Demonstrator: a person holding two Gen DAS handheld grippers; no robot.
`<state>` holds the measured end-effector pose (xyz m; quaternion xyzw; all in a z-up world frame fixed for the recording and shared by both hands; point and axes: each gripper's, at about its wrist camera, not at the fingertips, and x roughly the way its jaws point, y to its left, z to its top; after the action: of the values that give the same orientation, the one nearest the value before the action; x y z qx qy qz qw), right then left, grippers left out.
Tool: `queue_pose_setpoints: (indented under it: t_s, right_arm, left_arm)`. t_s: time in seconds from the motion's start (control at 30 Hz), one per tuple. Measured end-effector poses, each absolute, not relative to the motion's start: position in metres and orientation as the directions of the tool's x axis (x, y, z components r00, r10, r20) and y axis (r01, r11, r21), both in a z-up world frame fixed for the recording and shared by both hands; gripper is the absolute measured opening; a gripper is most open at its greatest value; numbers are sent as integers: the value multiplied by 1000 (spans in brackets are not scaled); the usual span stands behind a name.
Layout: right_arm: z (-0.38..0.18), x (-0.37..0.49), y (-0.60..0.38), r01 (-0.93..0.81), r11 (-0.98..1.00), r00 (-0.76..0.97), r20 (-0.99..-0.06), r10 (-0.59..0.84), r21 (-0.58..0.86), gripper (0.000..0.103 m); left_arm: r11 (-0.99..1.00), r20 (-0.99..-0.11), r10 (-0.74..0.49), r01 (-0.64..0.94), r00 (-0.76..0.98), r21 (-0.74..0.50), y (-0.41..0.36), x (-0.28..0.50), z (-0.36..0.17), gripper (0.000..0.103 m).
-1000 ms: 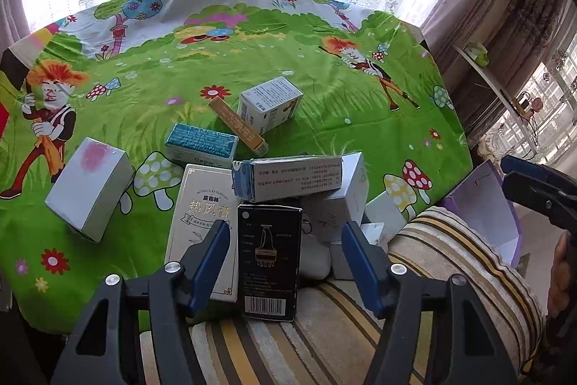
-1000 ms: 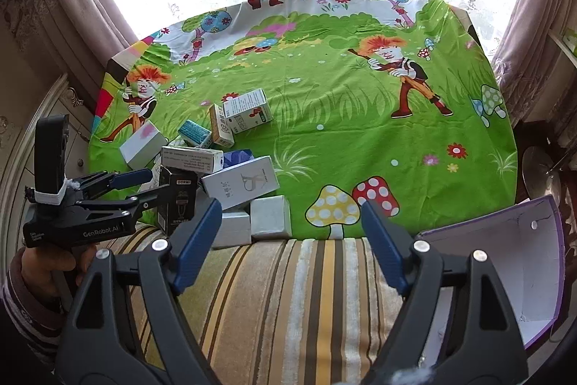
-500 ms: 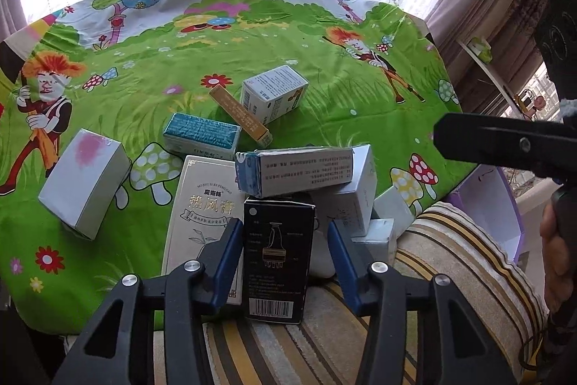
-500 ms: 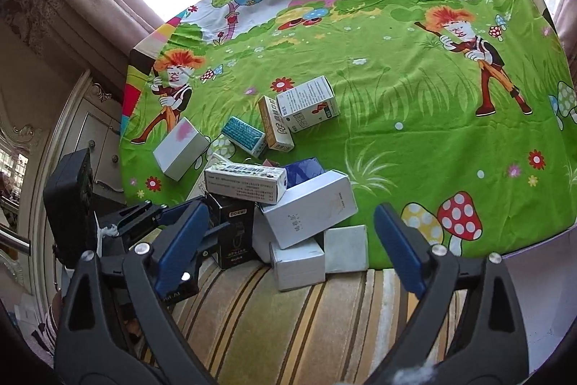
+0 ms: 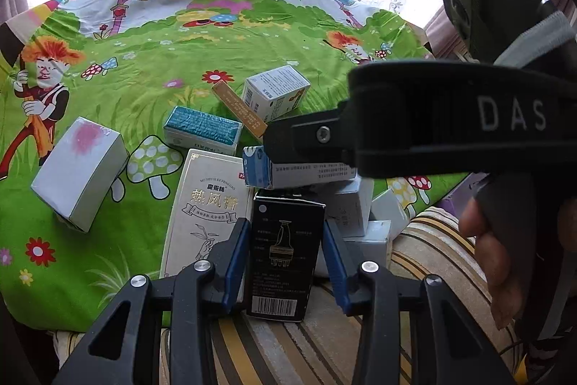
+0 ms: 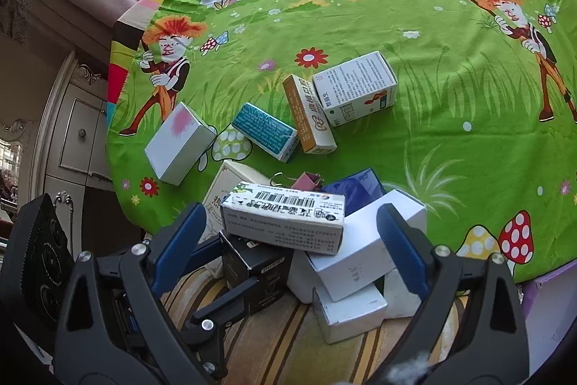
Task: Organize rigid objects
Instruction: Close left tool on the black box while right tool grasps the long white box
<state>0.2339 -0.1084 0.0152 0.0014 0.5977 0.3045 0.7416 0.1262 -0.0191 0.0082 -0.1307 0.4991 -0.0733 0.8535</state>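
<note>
A black box with a barcode stands at the near edge of a pile of boxes. My left gripper straddles it and its jaws are closing, with a thin gap still showing at each pad. A long white box with a barcode lies across the top of the pile. My right gripper hovers over it, open wide, its blue fingers clear of both ends. In the right wrist view the left gripper reaches in from the lower left around the black box. White boxes lie under the long one.
Loose on the green cartoon tablecloth lie a pink-smudged white box, a teal box, an orange box and a white-green box. A cream flat box flanks the pile. A striped cushion lies below, a purple-edged container at right.
The left jaws have narrowed around the black box. My right gripper has swung left and down over the pile, and its black body now fills the right of the left wrist view.
</note>
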Motion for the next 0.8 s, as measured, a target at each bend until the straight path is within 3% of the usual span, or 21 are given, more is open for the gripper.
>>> queue_pose_setpoints:
  t_s: [0.43, 0.57, 0.8]
  right_arm:
    - [-3, 232, -85, -479, 828, 100, -919, 382, 292, 97]
    - [-2, 231, -87, -495, 817, 103, -914, 392, 294, 81]
    - [14, 225, -94, -520, 797, 156, -884, 441, 306, 80]
  left_arm:
    - [948, -820, -269, -14, 506, -319, -17, 122, 9, 42]
    - [944, -814, -274, -16, 512, -328, -16, 120, 10, 41]
    - [938, -803, -282, -25, 525, -346, -15, 113, 15, 41]
